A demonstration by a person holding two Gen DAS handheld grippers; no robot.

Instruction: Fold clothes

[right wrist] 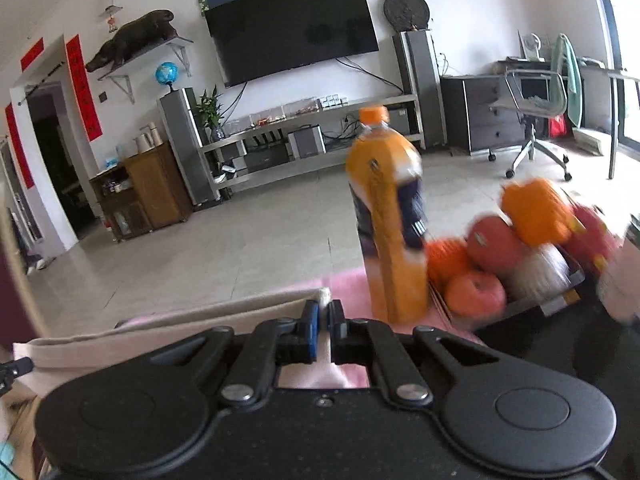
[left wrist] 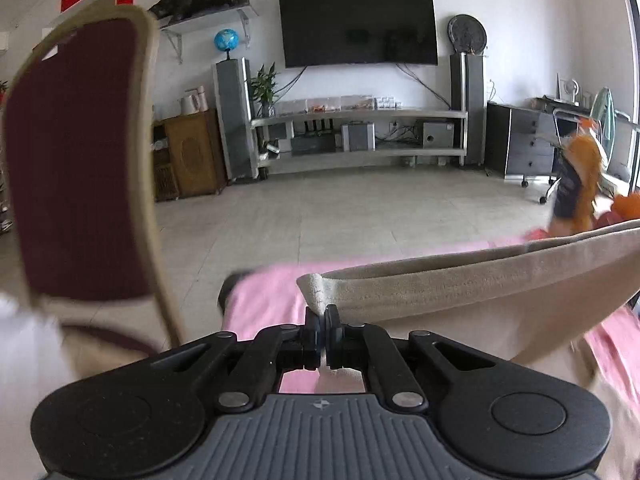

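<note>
Closest to each camera, the left gripper [left wrist: 323, 314] is clamped on one end of the beige garment's [left wrist: 460, 280] band, and the right gripper [right wrist: 323, 312] is clamped on the other end. So the one garment hangs stretched between the two grippers, its long axis from left to right, above the pink cloth [left wrist: 264, 292] on the table. Further away stand one orange bottle [right wrist: 386, 216] and one fruit box [right wrist: 536, 300]. I judge neither gripper is nearer.
</note>
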